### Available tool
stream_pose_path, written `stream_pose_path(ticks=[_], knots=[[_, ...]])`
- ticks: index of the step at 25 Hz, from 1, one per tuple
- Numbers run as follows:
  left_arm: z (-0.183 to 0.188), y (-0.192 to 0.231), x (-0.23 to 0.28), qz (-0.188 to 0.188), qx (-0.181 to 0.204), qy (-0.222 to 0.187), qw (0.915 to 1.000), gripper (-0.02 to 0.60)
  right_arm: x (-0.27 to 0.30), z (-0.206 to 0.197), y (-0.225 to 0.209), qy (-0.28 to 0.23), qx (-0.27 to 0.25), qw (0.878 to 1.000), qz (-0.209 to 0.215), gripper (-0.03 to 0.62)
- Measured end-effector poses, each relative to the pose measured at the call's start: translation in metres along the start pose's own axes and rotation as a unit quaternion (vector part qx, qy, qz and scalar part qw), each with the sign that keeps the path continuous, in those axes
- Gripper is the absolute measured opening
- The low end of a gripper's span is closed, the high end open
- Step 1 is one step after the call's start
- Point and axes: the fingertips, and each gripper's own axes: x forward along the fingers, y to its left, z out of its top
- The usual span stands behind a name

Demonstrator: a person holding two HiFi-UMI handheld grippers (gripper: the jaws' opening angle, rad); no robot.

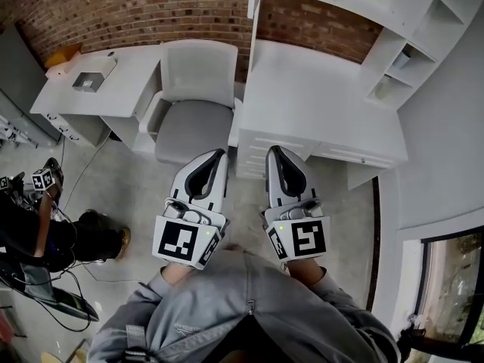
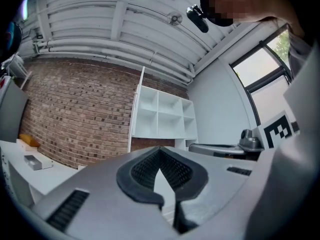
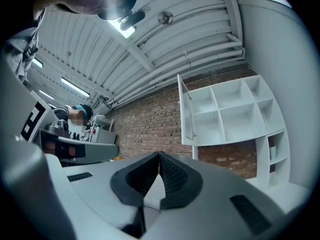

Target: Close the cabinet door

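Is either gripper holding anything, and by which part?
Nothing is held: the left gripper and the right gripper both have jaws closed on nothing, away from the open cabinet door.

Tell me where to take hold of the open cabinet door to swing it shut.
Take the cabinet door at its free upright edge, low down, coming from its left. It juts out from the left side of the cabinet, nearly edge-on to us, so a rightward push there should swing it shut.
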Motion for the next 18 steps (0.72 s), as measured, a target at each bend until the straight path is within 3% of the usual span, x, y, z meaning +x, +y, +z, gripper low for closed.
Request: stream_pose_path(ticks=[8, 18], knots=[[-0.005, 0.001, 0.002, -0.001, -0.005, 0.007, 1.0000, 0.006, 0.000, -0.008, -0.001, 0.004, 0.003, 1.000, -0.003, 0.026], [-0.012, 0.015, 0.045, -0.035, -0.018, -0.004, 0.9992, 0.006, 0.025, -0.018, -0.019, 0.008, -0.012, 1.000, -0.027, 0.026]])
